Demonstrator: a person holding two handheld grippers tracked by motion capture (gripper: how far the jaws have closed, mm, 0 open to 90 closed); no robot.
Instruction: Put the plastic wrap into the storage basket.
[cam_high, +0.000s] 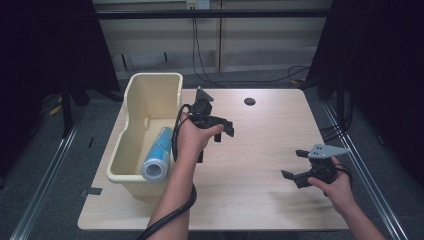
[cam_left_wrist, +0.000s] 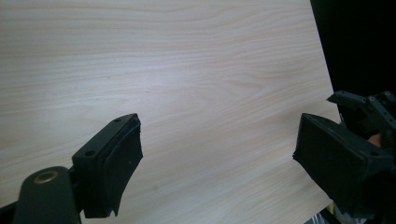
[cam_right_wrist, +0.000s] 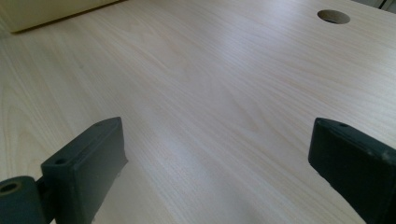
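Note:
A cream plastic tub (cam_high: 131, 107) stands at the table's left side. Inside it lies a blue and silver cylinder (cam_high: 158, 155), on its side with one end toward me. Just right of the tub, my left gripper (cam_high: 225, 133) is held above the wood with its jaws pointing right. It stands open (cam_left_wrist: 217, 140) with only bare table between its pads. My right gripper (cam_high: 295, 164) rests low at the table's right side, jaws pointing left. It is open too (cam_right_wrist: 215, 140), with nothing between its jaws. The right gripper also shows at the edge of the left gripper view (cam_left_wrist: 364, 107).
The light wooden table (cam_high: 260, 150) has a round cable hole (cam_high: 249, 101) near its far edge, also in the right gripper view (cam_right_wrist: 333, 17). A corner of the tub (cam_right_wrist: 46, 11) shows there. Cables trail on the floor behind the table.

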